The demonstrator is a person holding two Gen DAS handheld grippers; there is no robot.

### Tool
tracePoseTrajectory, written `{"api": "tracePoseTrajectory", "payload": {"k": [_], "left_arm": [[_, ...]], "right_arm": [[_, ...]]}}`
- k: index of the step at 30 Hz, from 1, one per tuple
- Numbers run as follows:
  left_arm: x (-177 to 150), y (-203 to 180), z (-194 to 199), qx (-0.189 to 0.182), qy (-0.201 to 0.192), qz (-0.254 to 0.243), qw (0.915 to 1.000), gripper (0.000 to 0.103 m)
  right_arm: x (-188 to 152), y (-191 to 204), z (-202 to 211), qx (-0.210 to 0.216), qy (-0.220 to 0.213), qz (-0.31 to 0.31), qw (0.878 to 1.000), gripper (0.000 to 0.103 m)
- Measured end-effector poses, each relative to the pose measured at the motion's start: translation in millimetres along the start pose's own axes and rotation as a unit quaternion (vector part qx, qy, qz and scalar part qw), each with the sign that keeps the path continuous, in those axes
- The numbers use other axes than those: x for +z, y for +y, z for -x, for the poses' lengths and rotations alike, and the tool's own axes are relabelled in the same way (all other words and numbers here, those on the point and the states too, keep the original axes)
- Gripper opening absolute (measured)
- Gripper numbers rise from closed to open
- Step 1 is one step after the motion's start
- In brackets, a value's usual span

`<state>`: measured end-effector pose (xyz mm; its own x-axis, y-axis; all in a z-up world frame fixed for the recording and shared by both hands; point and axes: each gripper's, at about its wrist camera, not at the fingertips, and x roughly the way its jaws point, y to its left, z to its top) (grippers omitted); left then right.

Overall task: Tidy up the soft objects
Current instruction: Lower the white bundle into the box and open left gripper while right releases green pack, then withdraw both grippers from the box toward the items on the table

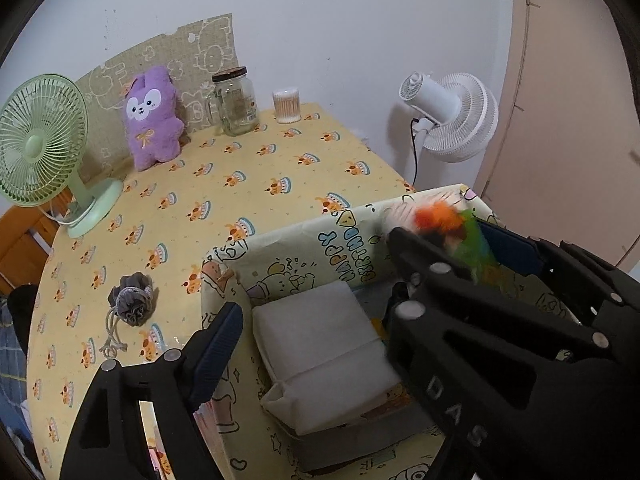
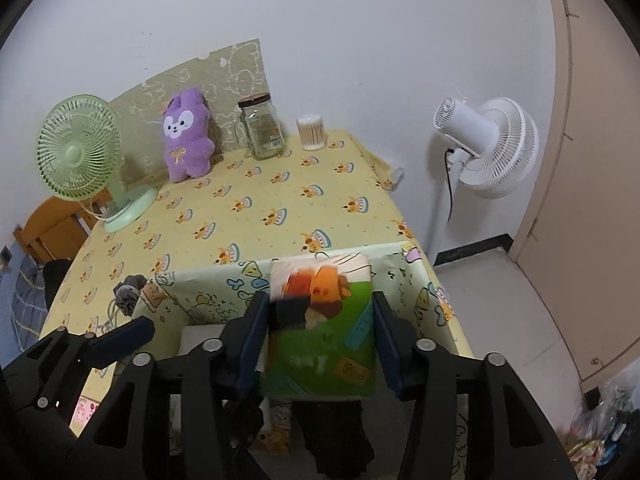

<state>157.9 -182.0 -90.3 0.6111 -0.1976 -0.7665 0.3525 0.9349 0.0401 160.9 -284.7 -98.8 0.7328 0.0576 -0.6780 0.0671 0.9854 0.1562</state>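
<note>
Partly sorted: pack over box, two toys outstanding

Right gripper [image 2: 320, 320] stands released around the green pack [image 2: 324, 344] over the box [image 2: 400, 276]. Left gripper [image 1: 312, 272] empty, spread. Plush [image 2: 188, 140] at eleven o'clock and pouch [image 1: 132, 300] remain outside.

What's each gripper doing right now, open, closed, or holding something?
Left gripper: open, empty, over the box.
Right gripper: open around the colourful packet, not clearly gripping it.

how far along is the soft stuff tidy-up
Done: a white packet lies in the cartoon-print storage box. In hand: the green and orange tissue pack sits between the right gripper fingers over the box. Left: the purple plush bunny and grey drawstring pouch remain on the table.
</note>
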Motion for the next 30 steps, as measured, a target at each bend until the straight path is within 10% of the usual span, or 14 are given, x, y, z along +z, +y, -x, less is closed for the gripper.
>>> {"api": "tracePoseTrajectory", "payload": {"k": [5,30], "left_arm": [[-1,0,2,-0.007,-0.003,0.000,1.0000,0.086],[-19,-3,49,-0.003,-0.044,0.001,0.9990,0.089]], "right_arm": [[-2,1,5,-0.009,-0.007,-0.005,1.000,0.081],[-15,13,49,-0.017,-0.004,-0.010,1.000,0.082]]}}
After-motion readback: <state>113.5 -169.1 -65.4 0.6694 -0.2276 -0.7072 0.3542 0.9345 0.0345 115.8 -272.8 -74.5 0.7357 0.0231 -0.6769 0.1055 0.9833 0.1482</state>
